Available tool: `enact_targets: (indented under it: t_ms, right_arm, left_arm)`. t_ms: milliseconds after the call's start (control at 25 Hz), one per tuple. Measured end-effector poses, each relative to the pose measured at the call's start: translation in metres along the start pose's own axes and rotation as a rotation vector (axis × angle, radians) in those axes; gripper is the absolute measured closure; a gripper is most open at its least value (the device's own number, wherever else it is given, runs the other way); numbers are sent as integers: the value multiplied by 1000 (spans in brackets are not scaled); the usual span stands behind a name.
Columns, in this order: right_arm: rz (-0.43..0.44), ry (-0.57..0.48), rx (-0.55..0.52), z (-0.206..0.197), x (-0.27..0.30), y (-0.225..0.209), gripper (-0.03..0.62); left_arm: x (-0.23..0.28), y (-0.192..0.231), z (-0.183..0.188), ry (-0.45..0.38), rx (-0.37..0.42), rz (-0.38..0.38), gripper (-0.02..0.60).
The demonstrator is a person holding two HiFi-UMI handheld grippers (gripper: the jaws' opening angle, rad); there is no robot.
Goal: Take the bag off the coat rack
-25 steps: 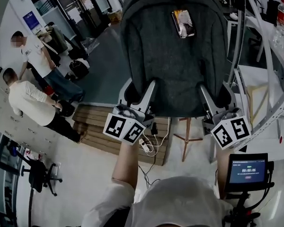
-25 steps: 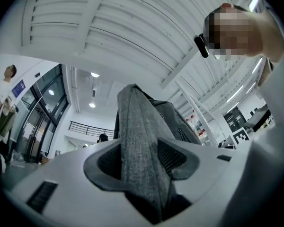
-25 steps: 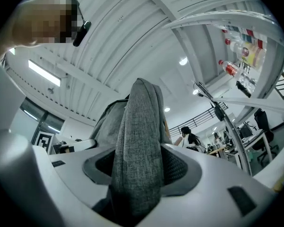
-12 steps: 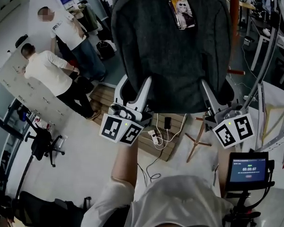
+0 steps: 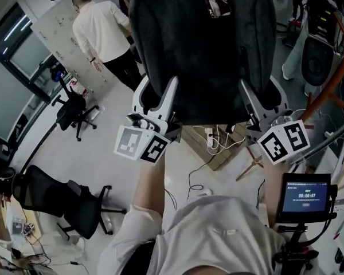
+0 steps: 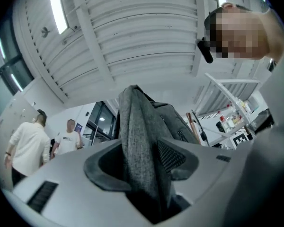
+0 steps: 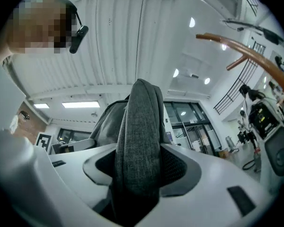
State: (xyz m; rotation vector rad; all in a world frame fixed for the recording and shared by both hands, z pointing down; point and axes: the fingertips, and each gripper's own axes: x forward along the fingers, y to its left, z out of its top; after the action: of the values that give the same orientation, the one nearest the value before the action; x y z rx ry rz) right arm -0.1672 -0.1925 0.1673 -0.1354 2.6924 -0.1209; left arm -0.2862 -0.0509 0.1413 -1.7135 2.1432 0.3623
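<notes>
bag (image 5: 203, 50), grey, hangs upright above wooden pallet (image 5: 222, 155), not touching it. left gripper (image 5: 157, 89) clamps fabric at bag's lower left corner. right gripper (image 5: 260, 93) clamps the lower right corner, jaws part-way apart.

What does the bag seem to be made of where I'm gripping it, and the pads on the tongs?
The bag looks like a woven, heathered grey fabric with a matte finish: a fine speckled weave shows, and it folds softly in the grip. The pads on the left tongs are dark and matte with a dotted grid texture, probably rubber, though the look leaves that open.
</notes>
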Motion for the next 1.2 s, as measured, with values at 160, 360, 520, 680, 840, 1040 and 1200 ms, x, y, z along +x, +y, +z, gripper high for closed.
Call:
enact_targets:
  t_ms: [160,360,520,680,840,1040,1200]
  right_arm:
    - [64,60,74,-43,26,27,349]
    - [132,184,167,-107,43,58,350]
    - [156,273,240,-172,44,75,353]
    - [176,357,300,-226,34,86,355]
    - [164,443,328,-252,26,92,359]
    - [141,512,364,-275,10,88,361]
    - [121,551,387,-291,-2,83,361]
  left_arm:
    - [-36,38,-9,50,2,99,374]
    - [-89,76,-38,133,-42,239,374]
    - [-130,102,-80,210,-90,317,379]
    - [-165,113,-119,264,-155,371,391]
    - [-183,118,-140,323,-222,410,397]
    - [-194,113,-165,383,-263,436,411]
    - [-199,110,-185,426,-292,446,417]
